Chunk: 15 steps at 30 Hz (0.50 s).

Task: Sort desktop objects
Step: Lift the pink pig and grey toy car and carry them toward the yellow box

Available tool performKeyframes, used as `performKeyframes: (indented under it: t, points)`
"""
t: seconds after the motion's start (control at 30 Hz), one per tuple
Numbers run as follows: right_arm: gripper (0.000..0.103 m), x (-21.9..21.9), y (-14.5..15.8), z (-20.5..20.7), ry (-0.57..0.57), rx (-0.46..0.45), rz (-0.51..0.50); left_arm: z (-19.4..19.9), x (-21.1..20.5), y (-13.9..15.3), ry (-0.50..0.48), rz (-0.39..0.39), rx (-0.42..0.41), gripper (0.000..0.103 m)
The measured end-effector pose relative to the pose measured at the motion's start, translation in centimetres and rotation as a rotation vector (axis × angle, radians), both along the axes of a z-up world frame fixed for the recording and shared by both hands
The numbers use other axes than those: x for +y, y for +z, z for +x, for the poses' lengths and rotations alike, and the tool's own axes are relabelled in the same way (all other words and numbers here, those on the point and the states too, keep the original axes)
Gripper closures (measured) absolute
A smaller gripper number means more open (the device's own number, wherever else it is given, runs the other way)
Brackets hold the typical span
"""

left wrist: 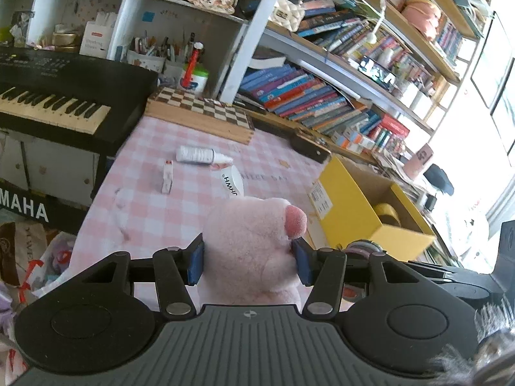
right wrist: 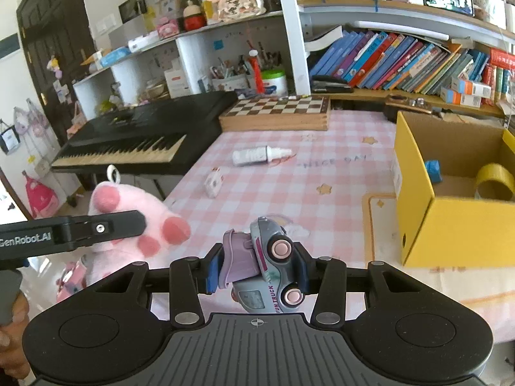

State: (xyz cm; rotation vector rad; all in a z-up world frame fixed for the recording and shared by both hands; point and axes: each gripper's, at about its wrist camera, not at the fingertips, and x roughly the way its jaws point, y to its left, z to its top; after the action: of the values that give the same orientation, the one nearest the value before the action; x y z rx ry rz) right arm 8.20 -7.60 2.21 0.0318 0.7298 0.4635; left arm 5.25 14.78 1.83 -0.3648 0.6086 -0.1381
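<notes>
My left gripper is shut on a pink plush toy, held above the pink checked table. The plush also shows at the left of the right wrist view, with the left gripper's finger across it. My right gripper is shut on a grey and purple toy truck, held above the table's near edge. A white dropper bottle and a small white box lie on the table. An open yellow cardboard box stands at the right and holds a tape roll.
A black keyboard borders the table's left side. A wooden chessboard box lies at the back. Bookshelves and cluttered white shelves stand behind. A white label tag sticks out past the plush.
</notes>
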Motion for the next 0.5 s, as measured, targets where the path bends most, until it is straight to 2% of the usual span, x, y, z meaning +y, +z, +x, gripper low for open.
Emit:
performKeyframes:
  t: [0.5]
  points:
    - [0.059,-1.8,-1.2,-6.7,-0.128,0.061,0.018,-4.2,-2.1,-0.9,-0.161,-0.005,0.037,0.052]
